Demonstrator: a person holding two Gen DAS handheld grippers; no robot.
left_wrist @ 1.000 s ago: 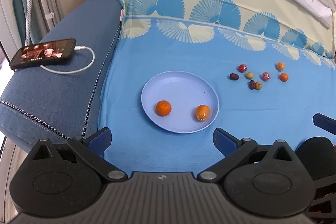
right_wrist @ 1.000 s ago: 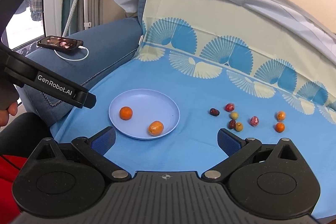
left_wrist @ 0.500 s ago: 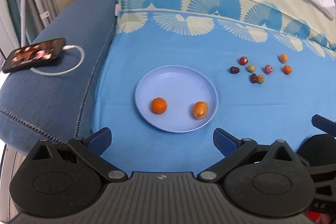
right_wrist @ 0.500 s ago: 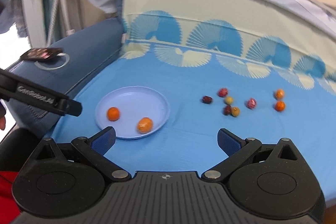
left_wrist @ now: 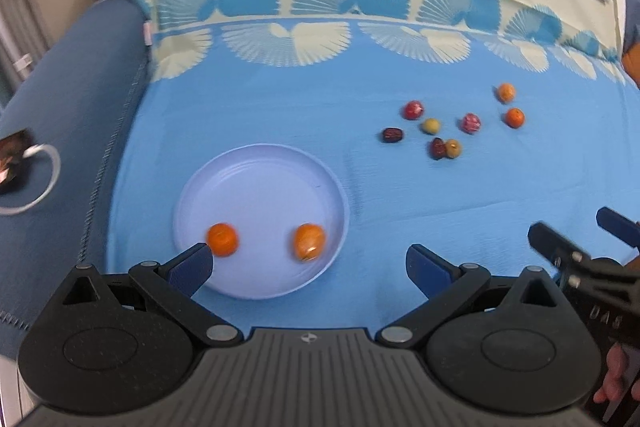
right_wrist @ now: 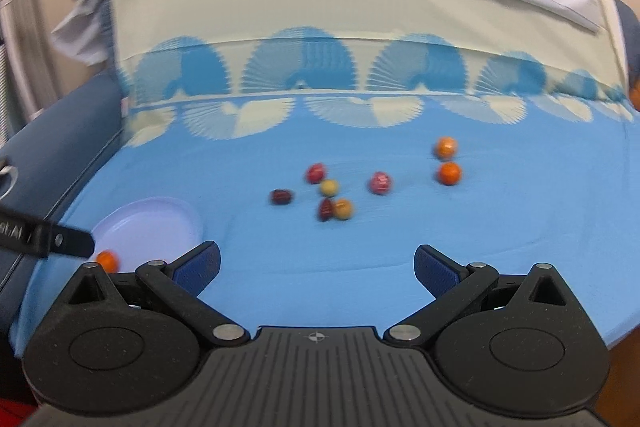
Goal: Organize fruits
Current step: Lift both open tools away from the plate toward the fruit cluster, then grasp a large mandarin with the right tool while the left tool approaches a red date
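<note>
At mid-frame in the right wrist view, loose fruits (right_wrist: 332, 201) wait; the right gripper (right_wrist: 316, 269), jaws spread and empty, should straddle one fruit squarely before closing, while the left gripper (left_wrist: 308, 269) idles, spread and empty, over the plate (left_wrist: 262, 163).

Two matte black handheld tools of one build. On the left gripper (left_wrist: 308, 263): blue textured pads (left_wrist: 191, 265) on angled black linkage arms, silver pivot screws, round black discs at either side, a ribbed grey centre plate with a small crosshair mark. Same on the right gripper (right_wrist: 317, 264), with white lettering, too blurred to read, on its side in the left view.
</note>
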